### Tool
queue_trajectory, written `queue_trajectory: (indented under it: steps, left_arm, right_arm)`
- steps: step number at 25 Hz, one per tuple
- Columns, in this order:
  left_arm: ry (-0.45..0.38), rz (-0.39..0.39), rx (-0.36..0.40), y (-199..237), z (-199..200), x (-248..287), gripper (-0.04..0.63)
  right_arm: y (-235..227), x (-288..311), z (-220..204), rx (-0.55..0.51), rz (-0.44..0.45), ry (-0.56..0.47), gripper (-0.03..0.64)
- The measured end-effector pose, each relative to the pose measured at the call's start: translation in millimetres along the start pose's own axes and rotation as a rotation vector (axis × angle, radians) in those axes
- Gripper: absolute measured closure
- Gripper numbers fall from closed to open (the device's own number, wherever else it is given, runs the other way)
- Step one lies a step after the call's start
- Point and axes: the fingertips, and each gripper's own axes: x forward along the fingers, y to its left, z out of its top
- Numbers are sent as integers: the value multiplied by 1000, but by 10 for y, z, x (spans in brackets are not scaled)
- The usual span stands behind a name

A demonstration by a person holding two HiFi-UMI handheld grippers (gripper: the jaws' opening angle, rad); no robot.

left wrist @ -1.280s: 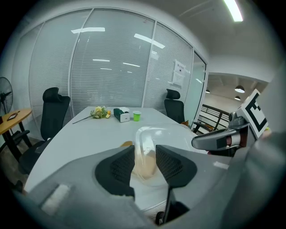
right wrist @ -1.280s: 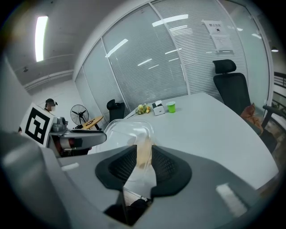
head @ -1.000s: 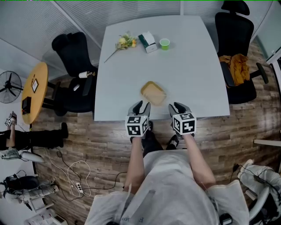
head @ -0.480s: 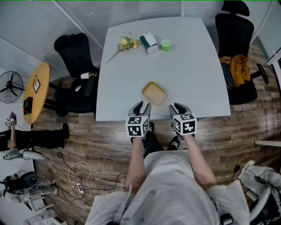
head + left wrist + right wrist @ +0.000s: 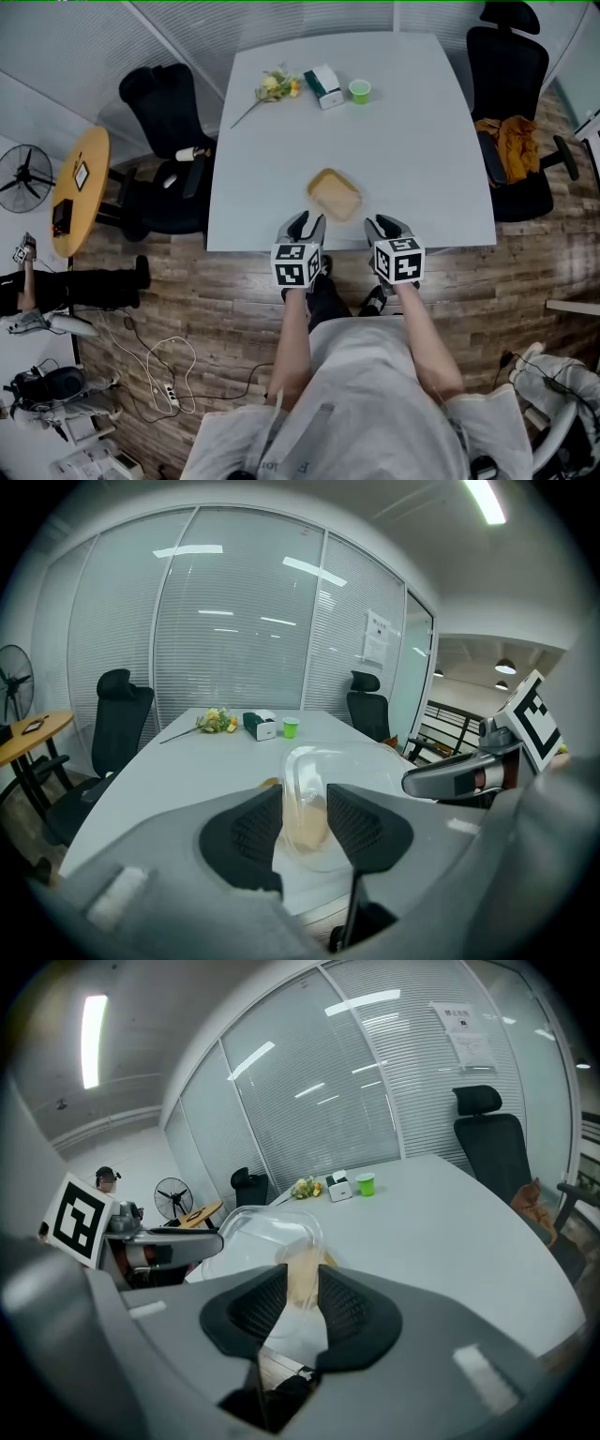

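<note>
The room is a glass-walled office, and from the head view the white tabletop runs away from you. Flowers, a small carton and a green cup sit at its 12 o'clock end, well apart from your work. The clear plastic box, tan inside, sits toward the 6 o'clock edge, between your left tongs at 7 o'clock of it and your right tongs at 5 o'clock. From here you cannot tell whether it rests on the tabletop or hangs just above it.

In the left gripper view, the left tongs are clamped on the box's clear wall, which stands upright between the pads. The right tongs show at 3 o'clock.

In the right gripper view, the right tongs are likewise closed on the box, with the left tongs at 9 o'clock.

The thin plastic likely flexes, so squeeze only enough to stop slipping. Move both hands together at one height, and do not pull them apart or twist.
</note>
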Motion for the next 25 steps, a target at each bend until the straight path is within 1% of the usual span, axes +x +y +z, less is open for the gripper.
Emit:
queue_trajectory:
  steps: [11,17,25]
  left_arm:
    - [4,-5,2,-11,56,-3,442]
    - [-1,-1,8,-103,8,-70,442]
    - [3,-2,9,-107,14,-24,442]
  right_arm:
    - [-10,-23,63,2,-6,4,531]
    - [-14,-127,-3,1,-7,-2,531]
    - [-53,-107,26,10,-14,-11,531]
